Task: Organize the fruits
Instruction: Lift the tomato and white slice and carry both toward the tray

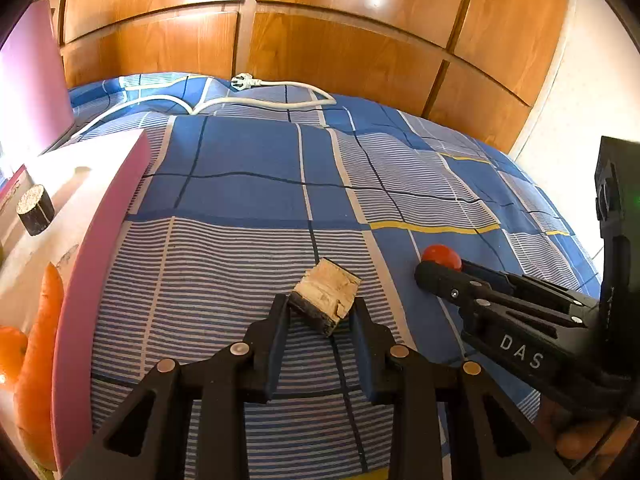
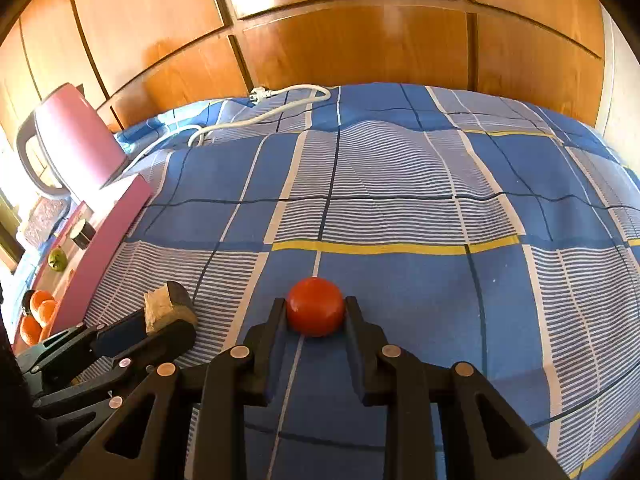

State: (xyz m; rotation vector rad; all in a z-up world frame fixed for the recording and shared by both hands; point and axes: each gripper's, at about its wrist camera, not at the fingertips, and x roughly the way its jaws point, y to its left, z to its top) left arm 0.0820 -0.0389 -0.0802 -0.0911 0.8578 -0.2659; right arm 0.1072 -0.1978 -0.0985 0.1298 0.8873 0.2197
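Left gripper (image 1: 323,312): your fingers pinch the pale chunk (image 1: 326,296) with a dark rind, at 12 o'clock ahead of you.
Right gripper (image 2: 316,312): pinching the red tomato (image 2: 316,306) over the blue bedspread (image 2: 400,200).
Handling: the tomato looks smooth and soft, so squeeze lightly across its widest part; the chunk seems light and crumbly.
Destination: likely the pink tray (image 1: 100,240) at 9 o'clock, holding a carrot (image 1: 40,340).
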